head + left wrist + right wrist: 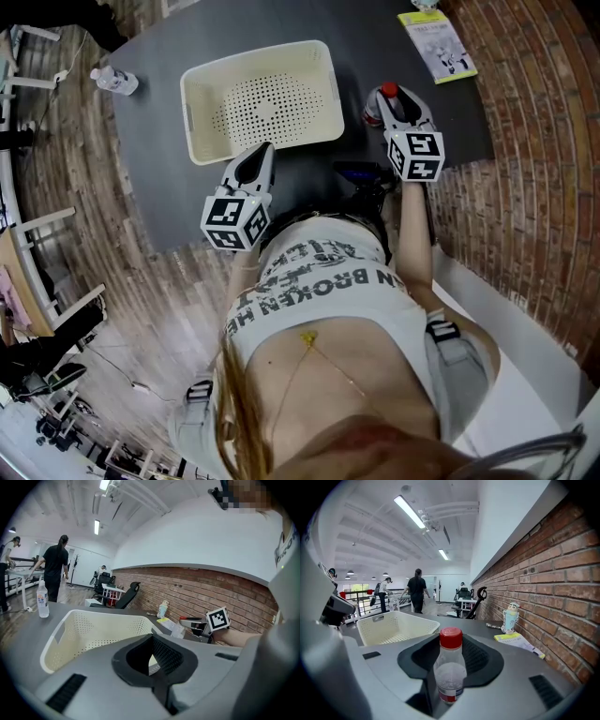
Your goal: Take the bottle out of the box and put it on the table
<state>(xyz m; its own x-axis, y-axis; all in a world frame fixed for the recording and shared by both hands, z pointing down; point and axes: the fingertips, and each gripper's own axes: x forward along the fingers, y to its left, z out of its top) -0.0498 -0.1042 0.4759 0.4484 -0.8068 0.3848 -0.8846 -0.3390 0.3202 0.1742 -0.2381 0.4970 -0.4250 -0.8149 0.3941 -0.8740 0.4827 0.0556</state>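
A small clear bottle with a red cap [450, 672] stands upright between the jaws of my right gripper [451, 667], which is shut on its body. In the head view that bottle [386, 92] and the right gripper [396, 105] are over the dark table [375, 47], just right of the cream perforated box [202, 94]. I cannot tell whether the bottle's base touches the table. The box [61, 639] holds nothing. My left gripper [260, 161] hovers at the box's near edge, its jaws [154, 660] together and holding nothing.
A second clear bottle [114, 81] stands at the table's far left corner. A yellow-green leaflet [438, 44] and a small figurine [510, 617] sit at the far right by the brick wall [562, 573]. People and chairs are in the background beyond the table.
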